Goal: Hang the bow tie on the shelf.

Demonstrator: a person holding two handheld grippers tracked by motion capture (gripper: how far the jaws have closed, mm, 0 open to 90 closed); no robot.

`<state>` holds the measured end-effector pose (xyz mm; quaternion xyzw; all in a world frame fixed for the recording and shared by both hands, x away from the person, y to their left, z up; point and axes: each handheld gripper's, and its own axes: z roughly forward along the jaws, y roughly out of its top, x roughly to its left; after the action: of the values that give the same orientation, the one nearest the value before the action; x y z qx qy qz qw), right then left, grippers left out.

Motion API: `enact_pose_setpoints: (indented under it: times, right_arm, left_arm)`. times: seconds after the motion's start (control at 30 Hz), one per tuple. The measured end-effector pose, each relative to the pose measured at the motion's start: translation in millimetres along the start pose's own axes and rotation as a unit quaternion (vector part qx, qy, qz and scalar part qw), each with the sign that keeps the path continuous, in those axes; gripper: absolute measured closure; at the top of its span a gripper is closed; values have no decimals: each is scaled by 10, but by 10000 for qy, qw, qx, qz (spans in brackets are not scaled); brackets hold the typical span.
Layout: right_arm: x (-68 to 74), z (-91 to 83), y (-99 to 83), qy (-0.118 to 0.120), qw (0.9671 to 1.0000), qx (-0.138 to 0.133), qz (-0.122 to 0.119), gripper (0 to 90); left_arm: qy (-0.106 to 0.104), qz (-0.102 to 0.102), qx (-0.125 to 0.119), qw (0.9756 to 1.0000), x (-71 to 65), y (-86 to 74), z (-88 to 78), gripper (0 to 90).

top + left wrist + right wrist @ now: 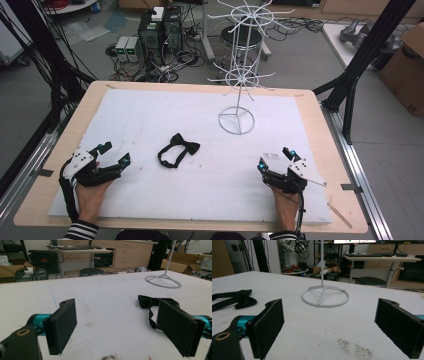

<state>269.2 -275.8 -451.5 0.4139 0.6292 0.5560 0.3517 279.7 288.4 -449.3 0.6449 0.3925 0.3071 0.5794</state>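
Both grippers wide open, gripping nothing

Left gripper (114, 153) and right gripper (275, 158) rest on the white mat (150, 115), jaws spread, either side of the black bow tie (178, 149); the tie lies nearer the left, and the white wire stand (237, 120) rises beyond it.

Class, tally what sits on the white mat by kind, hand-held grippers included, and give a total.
Black bow tie: 1
White wire rack: 1
Grippers, left gripper and right gripper: 2
Total: 4
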Motion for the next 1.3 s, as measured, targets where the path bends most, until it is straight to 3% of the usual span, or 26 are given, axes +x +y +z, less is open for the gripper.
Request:
enact_pose_setpoints:
  times: [0.17, 0.3, 0.57, 0.77, 0.97, 1.0, 1.1, 1.2, 1.27, 1.3]
  right_arm:
    - [-1, 0, -1, 8, 10000, -3, 2, 77]
    - [-3, -1, -1, 3, 10000, -9, 27, 78]
    - [-3, -1, -1, 6, 10000, -13, 31, 78]
    - [-3, -1, -1, 1, 10000, -19, 41, 77]
    - [-3, -2, -1, -1, 10000, -20, 29, 77]
    - [-4, -1, -1, -2, 10000, -22, 25, 78]
    - [-7, -1, -1, -4, 10000, -38, 26, 78]
    - [-7, -1, -1, -5, 10000, -39, 27, 78]
    - [-7, -3, -2, -10, 10000, -28, 38, 77]
    - [-7, -3, -2, -10, 10000, -28, 38, 77]
  left_arm:
    - [-99, 192, 219, 9995, -39, 102, 29, 168]
    - [-162, 202, 599, 9979, -66, 234, 103, 167]
    - [-440, 202, 930, 9945, -98, 409, 237, 187]
    - [-864, 253, 1194, 9888, -164, 580, 417, 256]
    - [-899, 346, 1550, 9832, -253, 694, 693, 242]
    - [-899, 346, 1550, 9832, -253, 694, 693, 244]
    - [-862, 376, 1811, 9790, -282, 703, 817, 243]
    - [-893, 330, 1904, 9771, -290, 701, 873, 244]
    - [-884, 345, 2091, 9733, -301, 693, 948, 259]
    - [-884, 345, 2091, 9733, -301, 693, 948, 266]
